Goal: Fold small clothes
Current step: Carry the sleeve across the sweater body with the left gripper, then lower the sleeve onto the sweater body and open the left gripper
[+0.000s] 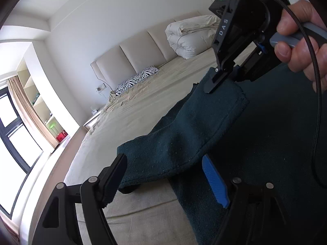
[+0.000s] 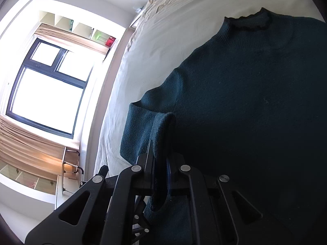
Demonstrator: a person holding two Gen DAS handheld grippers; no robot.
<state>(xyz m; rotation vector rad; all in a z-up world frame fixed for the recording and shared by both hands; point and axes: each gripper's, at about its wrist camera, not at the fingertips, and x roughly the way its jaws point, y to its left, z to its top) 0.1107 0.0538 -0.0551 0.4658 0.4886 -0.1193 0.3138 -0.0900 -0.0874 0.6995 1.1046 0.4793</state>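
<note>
A dark teal knit sweater (image 2: 255, 102) lies spread on the beige bed (image 1: 143, 106), collar (image 2: 249, 22) toward the headboard. My right gripper (image 2: 161, 159) is shut on the sweater's sleeve (image 2: 141, 130) and holds it lifted over the body. In the left wrist view the right gripper (image 1: 218, 81) pinches the sleeve's end (image 1: 220, 100), held by a hand. My left gripper (image 1: 165, 169) is open, its black finger (image 1: 116, 175) and blue pad (image 1: 214, 181) on either side of the hanging sleeve (image 1: 173, 143), not closed on it.
A folded cream duvet (image 1: 190, 36) and a zebra-print pillow (image 1: 137, 78) lie near the padded headboard (image 1: 130, 51). A window (image 2: 47, 89), curtains and shelves are on the left beyond the bed edge. A cable (image 1: 318, 81) trails from the right gripper.
</note>
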